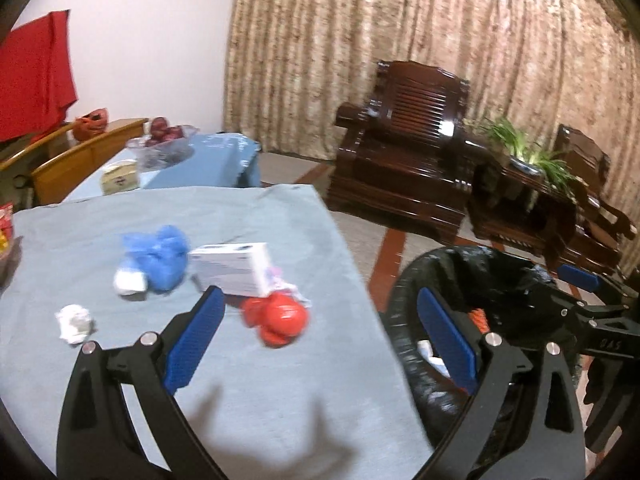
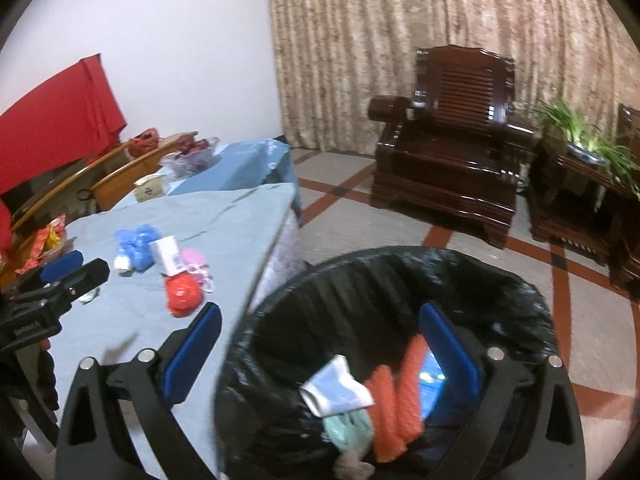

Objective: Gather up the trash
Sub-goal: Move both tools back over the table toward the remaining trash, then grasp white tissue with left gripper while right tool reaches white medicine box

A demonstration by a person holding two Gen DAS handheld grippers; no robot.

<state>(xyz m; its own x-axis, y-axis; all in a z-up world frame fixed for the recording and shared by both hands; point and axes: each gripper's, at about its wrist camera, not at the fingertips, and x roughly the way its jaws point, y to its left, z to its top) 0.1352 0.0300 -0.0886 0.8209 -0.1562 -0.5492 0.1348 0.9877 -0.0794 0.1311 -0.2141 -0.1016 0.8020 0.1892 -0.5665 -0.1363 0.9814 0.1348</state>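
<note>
On the right gripper (image 1: 580, 280), white letters read "DAS".

Right claw (image 1: 600, 308) body: small letters, perhaps "DAS"; box labels too blurred.

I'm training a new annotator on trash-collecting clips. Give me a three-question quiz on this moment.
1. True or false: the right hand-held gripper holds a piece of trash.
2. Which lies nearest the table edge beside the bin? A) blue bag B) red bag C) crumpled white paper
3. Fill in: the bin is lined with a ___ bag.

Key: 1 false, both hand-held grippers, the left too, are open and empty; 2 B; 3 black.
</note>
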